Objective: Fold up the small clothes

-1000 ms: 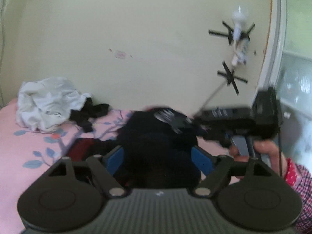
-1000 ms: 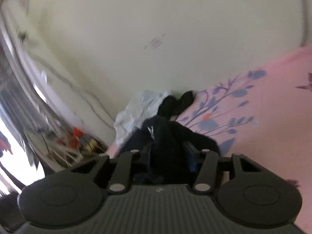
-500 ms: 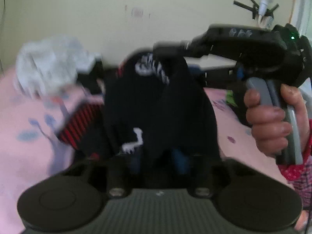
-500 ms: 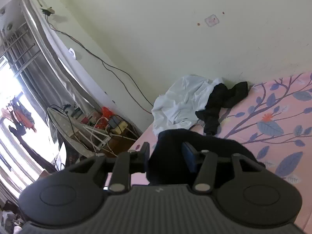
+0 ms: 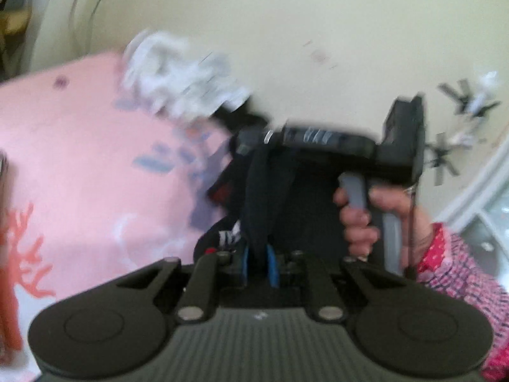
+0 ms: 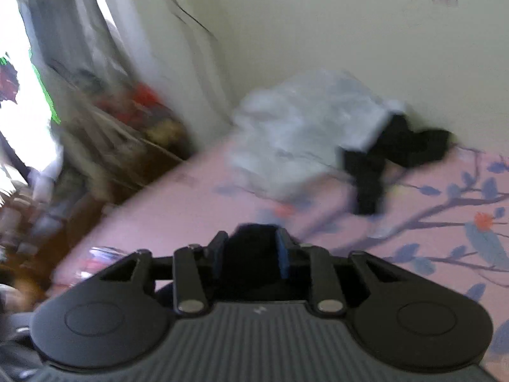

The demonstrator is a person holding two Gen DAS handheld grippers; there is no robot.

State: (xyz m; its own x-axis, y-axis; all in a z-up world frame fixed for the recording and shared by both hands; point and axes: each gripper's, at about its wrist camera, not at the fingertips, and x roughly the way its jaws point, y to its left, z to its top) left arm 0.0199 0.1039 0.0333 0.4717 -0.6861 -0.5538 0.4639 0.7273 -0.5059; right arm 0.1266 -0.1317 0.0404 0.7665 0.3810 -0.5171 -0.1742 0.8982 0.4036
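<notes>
Left wrist view, left to right. The pink bedsheet [image 5: 79,146] with its blue branch print fills the left half; a coral-coloured motif sits at its near left edge. At the far edge, against the cream wall [image 5: 286,16], lies a blurred heap of white clothes [image 5: 178,76]. At centre, my left gripper [image 5: 257,262] is clenched on the dark garment [image 5: 264,197]: its blue pads pinch a narrow fold of the cloth, which rises, stretched, to my right gripper [image 5: 251,141] above. A red-striped patch and a small white print show on the garment's left side. Right of centre, my right hand [image 5: 366,216] clasps the handle of that tool, with a pink checked sleeve [image 5: 455,270] at the wrist. Black tape crosses mark the wall at far right.

Right wrist view, left to right. A bright window and a blurred, cluttered rack [image 6: 127,111] stand beside the bed. At centre, my right gripper [image 6: 251,251] has the dark garment [image 6: 251,254] bunched between its blue pads; its jaws are closing on it. Beyond lie the white clothes [image 6: 302,137], with a black garment [image 6: 394,149] touching their right side.
</notes>
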